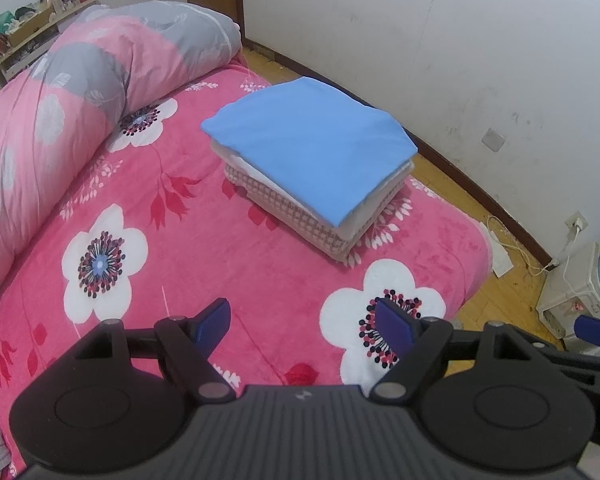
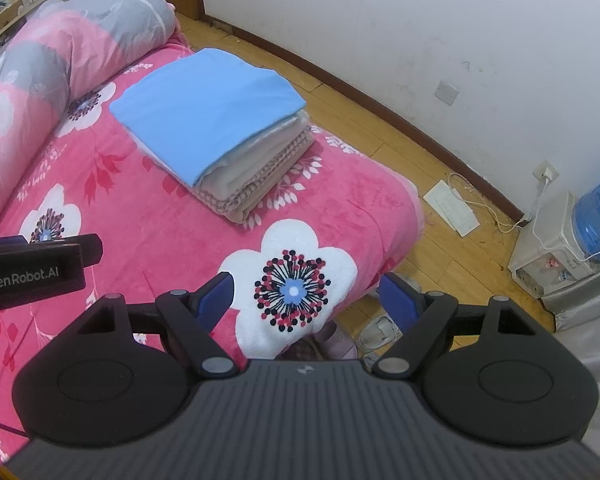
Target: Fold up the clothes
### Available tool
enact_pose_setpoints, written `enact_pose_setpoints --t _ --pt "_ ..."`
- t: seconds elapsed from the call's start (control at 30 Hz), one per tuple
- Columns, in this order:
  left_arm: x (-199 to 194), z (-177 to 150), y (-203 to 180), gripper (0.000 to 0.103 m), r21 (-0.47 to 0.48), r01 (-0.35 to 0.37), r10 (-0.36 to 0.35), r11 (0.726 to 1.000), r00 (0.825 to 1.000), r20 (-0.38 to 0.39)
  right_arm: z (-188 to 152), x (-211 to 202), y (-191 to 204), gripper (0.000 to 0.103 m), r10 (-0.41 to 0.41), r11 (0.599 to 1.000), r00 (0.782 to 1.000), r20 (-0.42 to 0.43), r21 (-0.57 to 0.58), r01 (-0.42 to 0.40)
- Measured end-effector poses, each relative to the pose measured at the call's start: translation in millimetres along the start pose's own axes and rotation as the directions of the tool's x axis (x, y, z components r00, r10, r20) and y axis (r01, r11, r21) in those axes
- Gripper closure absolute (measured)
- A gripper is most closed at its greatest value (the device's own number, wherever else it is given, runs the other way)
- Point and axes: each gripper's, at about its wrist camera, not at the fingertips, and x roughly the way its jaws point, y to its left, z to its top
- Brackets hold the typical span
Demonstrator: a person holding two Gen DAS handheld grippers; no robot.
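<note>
Bed (image 1: 180, 240) with pink flowered blanket fills both views; rolled pink-grey duvet (image 1: 80, 92) lies left of and beyond the claws. Stack of folded clothes (image 1: 312, 168), blue garment (image 1: 308, 140) on top, white and checked pieces under it, sits ahead of left claw (image 1: 306, 326), well apart, slightly right of its centre line. From right claw (image 2: 306, 300) the stack is ahead and left, nearer the bed's far corner. Both claws open wide, empty, hovering over bare blanket. Judgement: folding looks finished or between garments; no unfolded piece visible. Next move likely needs fetching another garment from out of view.
</note>
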Motion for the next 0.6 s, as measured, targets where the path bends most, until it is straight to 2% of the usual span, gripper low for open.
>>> enact_pose_setpoints --t 0.6 --pt "3.8 4.4 2.6 0.022 -0.003 -0.004 0.004 1.000 1.000 -0.006 3.5 3.8 0.6 0.023 -0.001 1.000 1.000 -0.003 0.000 0.001"
